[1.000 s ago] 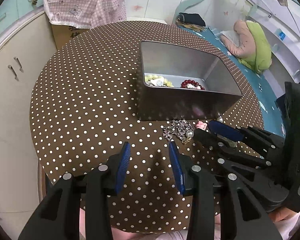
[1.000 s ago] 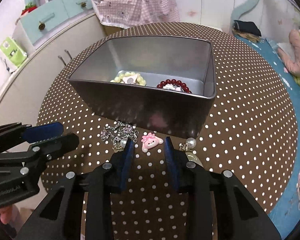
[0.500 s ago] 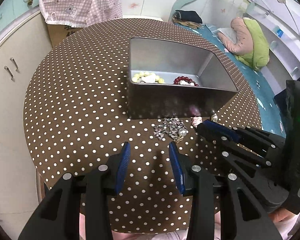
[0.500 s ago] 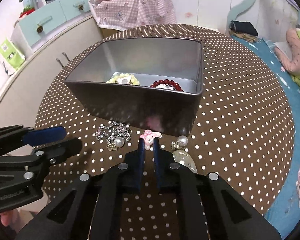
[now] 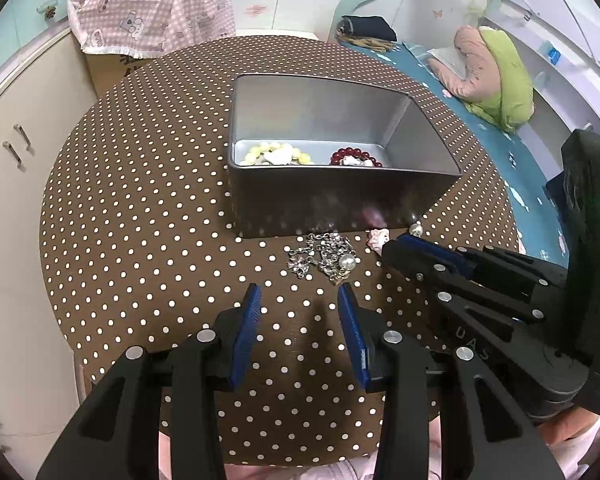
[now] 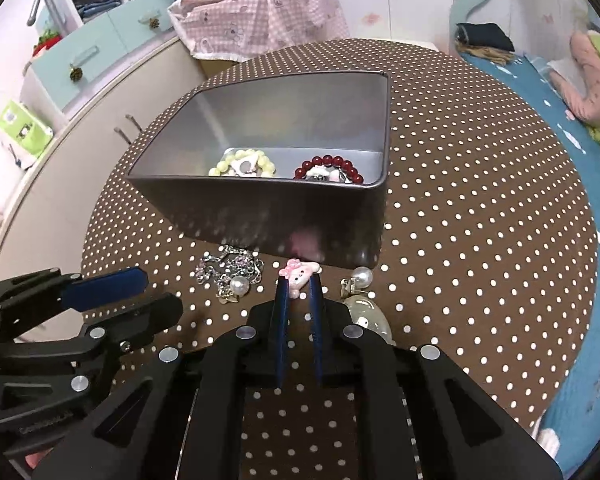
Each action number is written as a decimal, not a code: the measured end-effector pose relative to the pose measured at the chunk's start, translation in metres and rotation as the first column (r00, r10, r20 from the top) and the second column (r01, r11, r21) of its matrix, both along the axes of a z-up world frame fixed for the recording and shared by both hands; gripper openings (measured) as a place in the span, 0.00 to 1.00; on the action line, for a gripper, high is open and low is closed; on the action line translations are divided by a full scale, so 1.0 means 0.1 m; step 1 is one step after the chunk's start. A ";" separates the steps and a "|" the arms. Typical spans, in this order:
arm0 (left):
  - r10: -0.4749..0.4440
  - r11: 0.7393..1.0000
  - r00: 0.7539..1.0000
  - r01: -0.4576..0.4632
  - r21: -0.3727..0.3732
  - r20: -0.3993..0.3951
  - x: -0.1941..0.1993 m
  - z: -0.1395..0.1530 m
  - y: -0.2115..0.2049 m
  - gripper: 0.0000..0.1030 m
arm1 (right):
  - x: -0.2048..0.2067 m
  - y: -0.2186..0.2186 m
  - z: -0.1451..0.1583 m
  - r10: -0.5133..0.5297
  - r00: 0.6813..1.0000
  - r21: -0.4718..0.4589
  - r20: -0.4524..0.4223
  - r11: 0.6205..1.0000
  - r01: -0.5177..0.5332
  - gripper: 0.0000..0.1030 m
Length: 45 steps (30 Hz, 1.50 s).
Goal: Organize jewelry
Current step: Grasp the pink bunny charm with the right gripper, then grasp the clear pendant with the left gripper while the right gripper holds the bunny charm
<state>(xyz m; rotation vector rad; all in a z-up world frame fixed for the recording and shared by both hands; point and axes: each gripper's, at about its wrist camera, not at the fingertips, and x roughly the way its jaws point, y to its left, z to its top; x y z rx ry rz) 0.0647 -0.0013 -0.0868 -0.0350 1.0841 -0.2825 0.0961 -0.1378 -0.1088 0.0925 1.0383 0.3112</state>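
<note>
Jewelry is split between the metal tin (image 6: 260, 216) and the polka-dot tablecloth (image 6: 480, 240) in front of it. Inside the tin I see 2 bracelets lying on the floor against the near wall: a pale yellow bead bracelet (image 6: 242, 164) on the left and a dark red bead bracelet (image 6: 328, 168) on the right, apart from each other.

On the cloth, just beside the tin's near wall, I count 3 loose groups. A silver chain tangle with a pearl (image 6: 230, 276) lies to the left. A pink cartoon charm (image 6: 300, 274) sits in the middle. A pearl earring (image 6: 360, 278) lies to the right, touching a pale shell-like piece (image 6: 366, 312) that is partly hidden behind my tool.

My right gripper (image 6: 299, 288) points down at the cloth with its blue pads almost together, pinching the near edge of the pink charm; the charm's bow and face stick out beyond the tips. From the left wrist view the same tips meet at the charm (image 5: 378, 238).

My left gripper (image 5: 298, 300) hovers over bare cloth with its 2 pads partly apart and nothing between them. The chain tangle (image 5: 324, 254) lies just beyond its right pad, not touching it. Both tools sit near each other at the table's near edge.
</note>
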 end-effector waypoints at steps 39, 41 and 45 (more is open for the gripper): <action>0.023 0.999 1.000 -0.023 -0.045 -0.004 0.00 0.02 0.20 0.43 | -0.04 0.06 0.04 0.009 0.997 -0.107 0.083 0.994 -0.001 0.17; 0.014 0.999 1.000 -0.015 -0.044 -0.003 -0.01 0.03 0.14 0.43 | -0.07 0.01 0.08 0.002 0.996 -0.101 0.091 0.995 0.007 0.17; -0.007 0.999 1.000 0.007 -0.039 0.001 -0.02 0.04 0.03 0.43 | -0.16 -0.12 0.19 -0.011 0.993 -0.078 0.117 0.997 0.021 0.17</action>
